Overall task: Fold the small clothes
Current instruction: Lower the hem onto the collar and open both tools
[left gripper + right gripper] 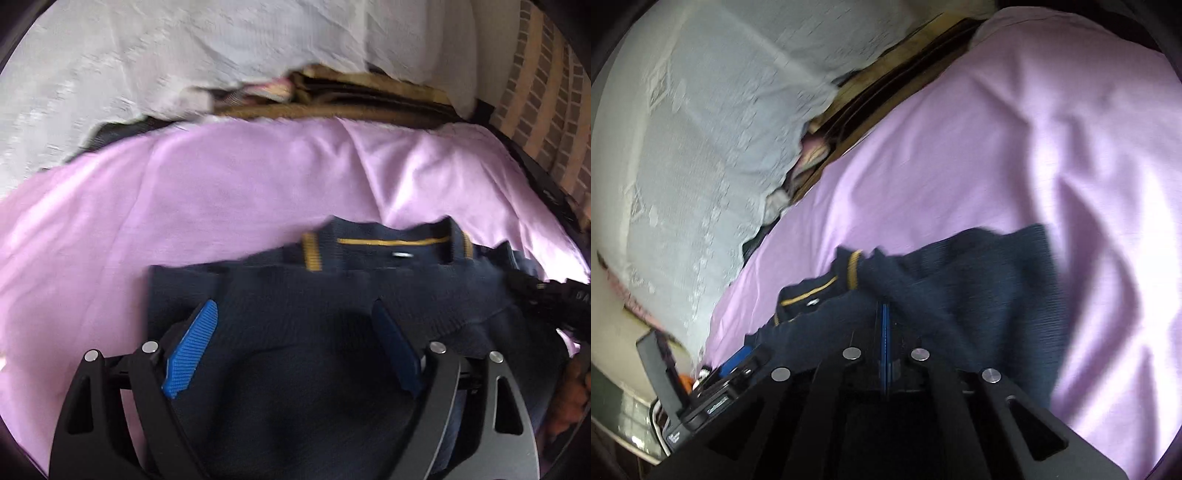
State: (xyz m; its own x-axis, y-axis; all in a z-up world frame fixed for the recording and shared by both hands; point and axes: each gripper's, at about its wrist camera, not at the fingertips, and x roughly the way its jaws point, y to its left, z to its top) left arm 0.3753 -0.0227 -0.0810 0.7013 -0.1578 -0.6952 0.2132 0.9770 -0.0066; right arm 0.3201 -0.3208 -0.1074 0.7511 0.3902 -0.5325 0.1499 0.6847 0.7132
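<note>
A small navy knit sweater (pixel 295 306) with a yellow-striped collar (pixel 391 242) lies on a lilac sheet (pixel 184 206). My left gripper (pixel 295 314) is open, its blue pads (pixel 192 350) spread over the sweater's body, holding nothing. In the right wrist view the sweater (pixel 979 280) lies partly folded, collar (pixel 812 291) at the left. My right gripper (pixel 885 310) has its jaws pressed together on a fold of the sweater. The left gripper's body (pixel 713 398) shows at the lower left there.
A white lace cloth (pixel 184 55) hangs beyond the bed's far edge, with a wooden frame (pixel 332 99) below it. A brick wall (pixel 543 99) stands at the right. The lilac sheet (pixel 1034 129) spreads wide around the sweater.
</note>
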